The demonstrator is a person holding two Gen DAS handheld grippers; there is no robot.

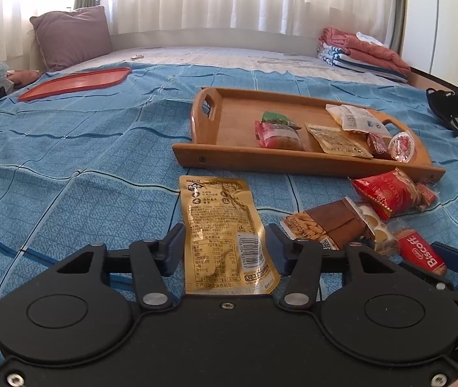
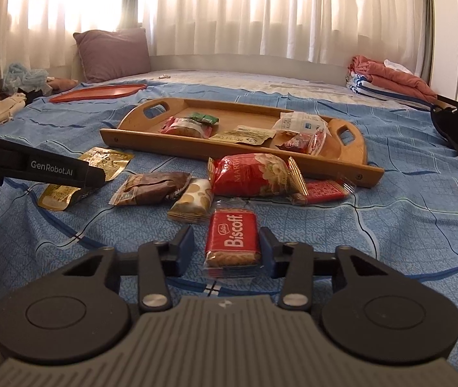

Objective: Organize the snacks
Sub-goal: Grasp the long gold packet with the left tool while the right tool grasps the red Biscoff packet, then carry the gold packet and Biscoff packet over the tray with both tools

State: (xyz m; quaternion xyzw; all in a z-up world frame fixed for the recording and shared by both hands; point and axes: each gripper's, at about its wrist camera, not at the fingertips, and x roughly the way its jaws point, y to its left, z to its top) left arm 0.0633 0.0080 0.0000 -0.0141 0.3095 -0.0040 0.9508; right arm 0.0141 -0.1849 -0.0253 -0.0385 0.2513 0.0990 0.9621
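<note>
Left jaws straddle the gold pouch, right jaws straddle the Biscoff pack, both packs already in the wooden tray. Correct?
Not quite. The gold pouch sits between the left gripper's jaws and the Biscoff pack between the right gripper's, but both lie on the blue bedspread, short of the wooden tray. The right wrist view shows it.

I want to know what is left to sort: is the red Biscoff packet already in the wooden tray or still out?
Out. The Biscoff packet lies on the blue bedsheet, before the wooden tray, between the right gripper's open fingers.
</note>
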